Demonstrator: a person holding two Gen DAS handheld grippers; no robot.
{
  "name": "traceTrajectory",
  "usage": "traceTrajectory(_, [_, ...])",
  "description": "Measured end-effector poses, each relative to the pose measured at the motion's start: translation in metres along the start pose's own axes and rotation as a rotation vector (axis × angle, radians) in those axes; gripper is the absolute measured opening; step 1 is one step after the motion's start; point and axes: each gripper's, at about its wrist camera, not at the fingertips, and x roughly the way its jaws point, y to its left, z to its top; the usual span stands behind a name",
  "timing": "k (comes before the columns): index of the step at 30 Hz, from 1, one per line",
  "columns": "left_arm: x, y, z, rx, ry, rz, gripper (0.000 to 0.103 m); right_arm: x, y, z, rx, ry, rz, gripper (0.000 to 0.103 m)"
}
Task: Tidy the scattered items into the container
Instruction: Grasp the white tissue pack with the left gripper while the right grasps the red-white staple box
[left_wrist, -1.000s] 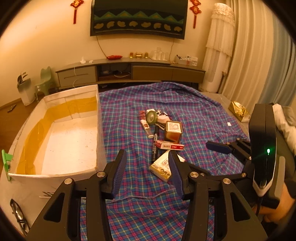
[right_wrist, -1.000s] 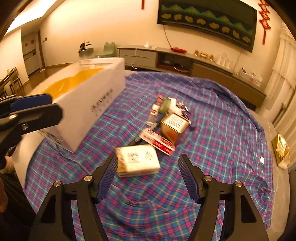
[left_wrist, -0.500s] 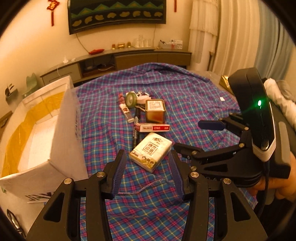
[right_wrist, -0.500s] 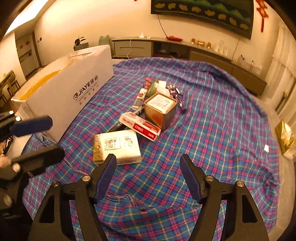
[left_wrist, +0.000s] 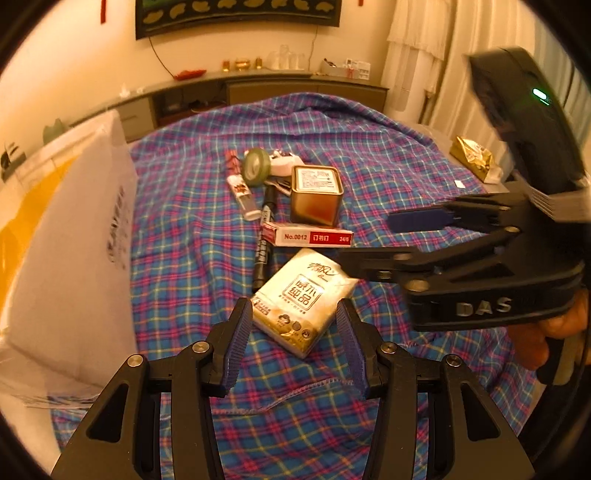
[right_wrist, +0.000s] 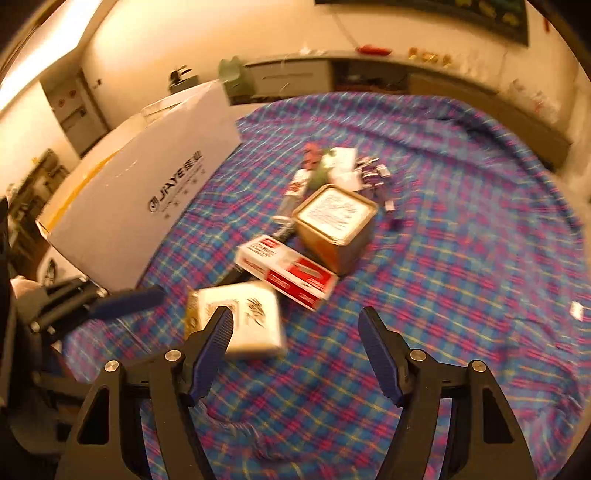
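The tissue pack (left_wrist: 304, 302) lies flat on the plaid cloth (left_wrist: 388, 155), nearest of the scattered items, and the left hand-held gripper (left_wrist: 293, 341) hangs just over its near end with fingers apart, one on each side of the pack, not pressing it. It looks light and soft, a film-wrapped block that will give under the pads and may slide on its glossy skin, so the better hold is likely across the short width near the middle, squeezed gently enough not to crush it. The right hand-held gripper (right_wrist: 295, 350) also stands wide apart and empty, the pack partly behind its left finger in the blurred right wrist view. Beyond the pack lie one red-and-white staple box (left_wrist: 306, 235), stiff and light, easy to pinch across its narrow sides; one square tin (left_wrist: 317, 194), rigid and smooth, probably the heaviest and too broad for a casual pinch; one black marker (left_wrist: 263, 243), thin and apt to roll; one small tube (left_wrist: 243, 194); one green tape roll (left_wrist: 255, 166); and a few small pieces behind it that cannot be counted. One white box (right_wrist: 147, 206), the container, stands at the left edge of the cloth, well apart from the pack, its open top hard to see from here.
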Motion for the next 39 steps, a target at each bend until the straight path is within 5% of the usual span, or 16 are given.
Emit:
traceTrajectory(7, [0.017,-0.001,-0.006,0.02,0.04,-0.008,0.053,0.048,0.017,0.025,-0.176,0.051,-0.024,0.069])
traceTrajectory(9, [0.021,0.002,-0.006,0.017,0.046,-0.007,0.054,0.055,0.007,0.03,-0.137,0.068,-0.022,0.048])
traceTrajectory(10, [0.023,0.003,-0.006,0.012,0.051,-0.013,0.054,0.058,-0.001,0.033,-0.103,0.089,-0.011,0.027])
traceTrajectory(11, [0.025,0.004,-0.006,0.009,0.054,-0.013,0.054,0.059,-0.011,0.033,-0.064,0.101,0.008,0.022])
traceTrajectory(22, [0.038,-0.007,0.012,0.026,0.048,-0.062,0.054,0.034,-0.071,0.034,0.254,0.081,0.136,0.018])
traceTrajectory(33, [0.054,-0.032,0.027,0.216,0.005,0.007,0.064,0.021,-0.075,0.027,0.265,0.089,0.157,0.019])
traceTrajectory(39, [0.062,-0.035,0.032,0.221,0.022,0.021,0.069,0.024,-0.08,0.022,0.243,0.105,0.11,0.019])
